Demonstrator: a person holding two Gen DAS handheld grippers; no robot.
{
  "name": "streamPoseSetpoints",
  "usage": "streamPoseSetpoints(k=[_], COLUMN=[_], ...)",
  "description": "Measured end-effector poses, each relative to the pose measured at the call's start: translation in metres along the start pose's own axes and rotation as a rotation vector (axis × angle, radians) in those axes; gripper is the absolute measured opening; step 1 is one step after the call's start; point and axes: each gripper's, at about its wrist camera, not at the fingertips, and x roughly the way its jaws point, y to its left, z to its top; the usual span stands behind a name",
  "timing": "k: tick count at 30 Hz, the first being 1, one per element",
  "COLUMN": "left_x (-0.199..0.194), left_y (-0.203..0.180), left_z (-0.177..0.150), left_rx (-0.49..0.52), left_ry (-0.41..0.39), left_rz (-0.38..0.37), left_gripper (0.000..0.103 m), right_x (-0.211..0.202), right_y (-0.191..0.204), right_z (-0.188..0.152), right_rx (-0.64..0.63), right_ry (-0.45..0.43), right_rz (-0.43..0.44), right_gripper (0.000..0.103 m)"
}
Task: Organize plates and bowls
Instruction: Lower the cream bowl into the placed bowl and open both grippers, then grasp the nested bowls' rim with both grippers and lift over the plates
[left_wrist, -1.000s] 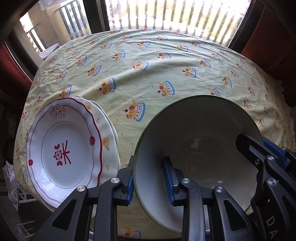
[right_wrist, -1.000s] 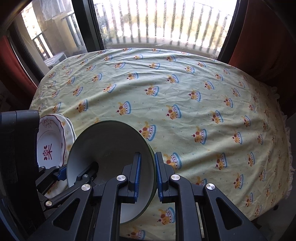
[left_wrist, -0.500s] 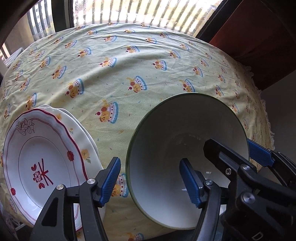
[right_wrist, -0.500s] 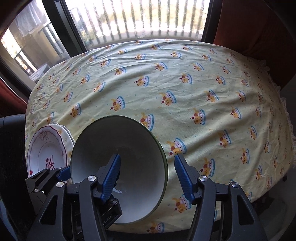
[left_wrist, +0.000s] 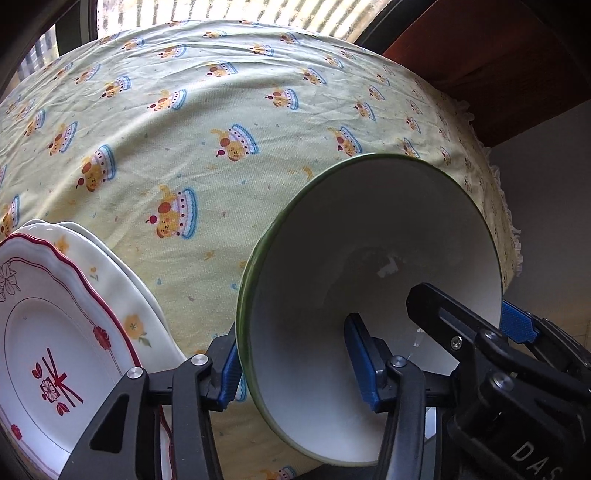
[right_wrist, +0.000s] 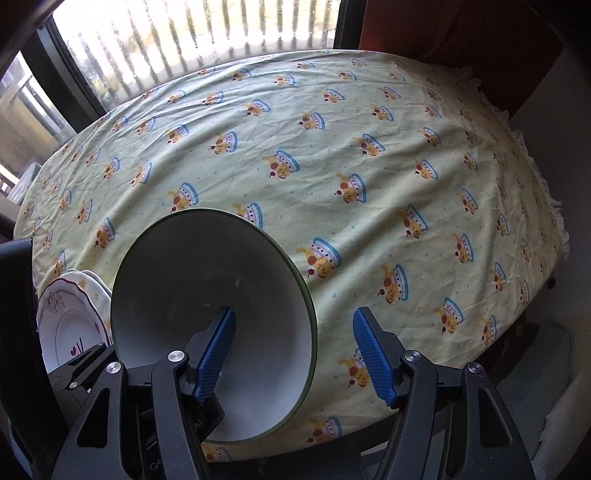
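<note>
A white bowl with a green rim (left_wrist: 369, 266) (right_wrist: 207, 280) rests on the tablecloth near the table's front edge. My left gripper (left_wrist: 295, 371) straddles the bowl's left wall. One pad is just outside the wall and the other stands inside, clear of it, and the jaws are closing. My right gripper (right_wrist: 295, 360) straddles the bowl's right wall. Its jaws are opening and neither pad touches the bowl. It also shows in the left wrist view as the right gripper (left_wrist: 476, 325). A stack of plates (left_wrist: 55, 350) (right_wrist: 70, 325) lies left of the bowl, topped by a red-rimmed plate.
A pale yellow tablecloth with a cake print (left_wrist: 221, 110) (right_wrist: 369, 147) covers the table. Its frilled edge (right_wrist: 550, 199) drops off at the right. A bright window with railings (right_wrist: 207, 33) lies beyond the far side. Cloth behind and right of the bowl is bare.
Both grippers were shut on opposite sides of the bowl's rim and have let go. The right jaws kept widening, while the left jaws have narrowed again. Both views rolled and moved slightly closer to the table.
</note>
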Motion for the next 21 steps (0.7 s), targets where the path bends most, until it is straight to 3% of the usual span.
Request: streamPoseSetpoints(k=[9,21], left_x=[0.0,-0.003], left_y=[0.001,-0.014], left_z=[0.002,-0.003], left_rx=[-0.063,-0.119], left_ry=[-0.001,-0.039], left_rz=[0.023,0.167], left_gripper=[0.053,0.053], right_x=[0.016,0.046], right_y=[-0.01,-0.021], right_z=[0.011,0.024], right_rx=[-0.007,-0.065], right_ry=[0.026,0.086], right_rz=[0.083,0.286], right_gripper=[0.069,0.069])
